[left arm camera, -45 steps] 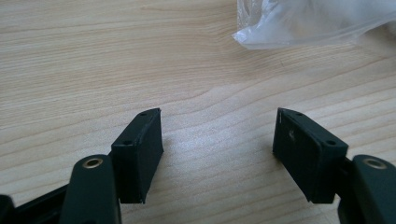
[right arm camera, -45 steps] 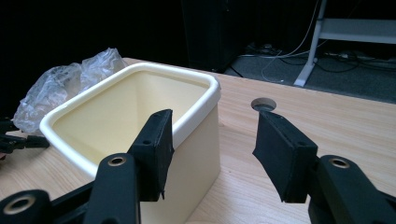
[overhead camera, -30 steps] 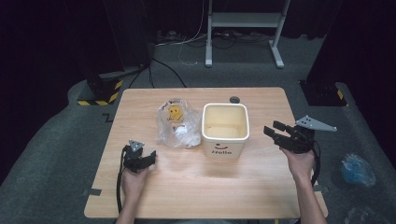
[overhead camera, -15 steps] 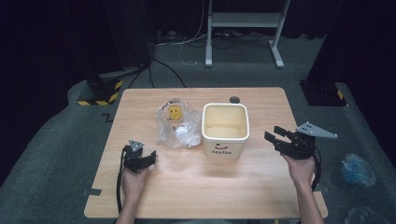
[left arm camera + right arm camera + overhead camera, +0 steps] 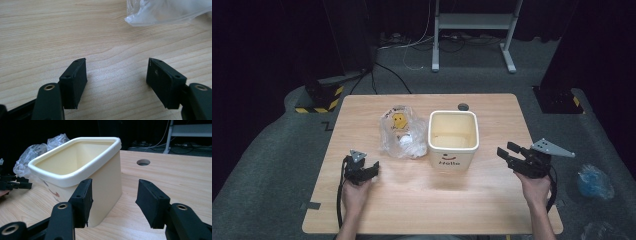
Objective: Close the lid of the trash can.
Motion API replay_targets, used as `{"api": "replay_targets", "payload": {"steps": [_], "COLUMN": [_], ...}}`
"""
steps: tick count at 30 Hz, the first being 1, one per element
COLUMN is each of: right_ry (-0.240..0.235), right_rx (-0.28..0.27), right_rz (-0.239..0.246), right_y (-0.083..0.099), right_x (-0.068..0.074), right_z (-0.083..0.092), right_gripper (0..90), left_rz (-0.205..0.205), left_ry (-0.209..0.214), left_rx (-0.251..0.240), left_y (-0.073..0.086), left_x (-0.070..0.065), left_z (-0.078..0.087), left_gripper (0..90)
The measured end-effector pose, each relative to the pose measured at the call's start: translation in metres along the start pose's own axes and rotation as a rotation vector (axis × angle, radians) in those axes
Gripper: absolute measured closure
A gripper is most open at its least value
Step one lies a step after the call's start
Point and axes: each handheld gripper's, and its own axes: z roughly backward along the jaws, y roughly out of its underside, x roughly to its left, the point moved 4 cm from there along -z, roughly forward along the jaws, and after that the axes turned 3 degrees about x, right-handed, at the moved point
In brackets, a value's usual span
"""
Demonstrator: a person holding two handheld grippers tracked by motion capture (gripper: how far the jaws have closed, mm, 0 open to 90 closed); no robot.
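A cream square bin [image 5: 452,139] with a smiley and "Hello" on its front stands mid-table; it looks empty inside [image 5: 82,162]. To its left lies a clear crumpled plastic bag [image 5: 401,132] with a yellow smiley print; a corner of the bag [image 5: 165,11] reaches into the left gripper view. My left gripper [image 5: 371,169] rests low on the table near the bag, open, with bare wood between its jaws [image 5: 116,78]. My right gripper [image 5: 507,151] hovers right of the bin, open and pointing at it [image 5: 113,200], with nothing between its jaws.
The wooden table [image 5: 422,200] has a round cable hole [image 5: 462,106] behind the bin. A metal stand [image 5: 472,30] and cables are on the floor beyond. A crumpled blue bag [image 5: 592,180] lies on the floor at the right.
My right gripper has come down and drifted slightly toward the near edge, still right of the bin. The left gripper, bag and bin have stayed put.
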Motion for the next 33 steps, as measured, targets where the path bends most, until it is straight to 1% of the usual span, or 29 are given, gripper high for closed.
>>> {"api": "replay_targets", "payload": {"steps": [14, 22, 33], "right_ry": [0.014, 0.017, 0.024], "right_rx": [0.013, 0.021, 0.039], "right_rz": [-0.017, -0.036, -0.05], "right_y": [0.017, 0.028, 0.039], "right_x": [-0.003, -0.005, -0.008], "right_z": [-0.001, -0.003, -0.009], "right_gripper": [46.3, 46.3, 46.5], "left_rz": [0.0, 0.0, 0.0], "left_ry": [0.0, 0.0, 0.0], "left_rx": [0.0, 0.0, 0.0], "left_y": [0.0, 0.0, 0.0], "left_x": [0.0, 0.0, 0.0], "left_z": [0.0, 0.0, 0.0], "left_gripper": [32.7, 32.6, 32.6]}}
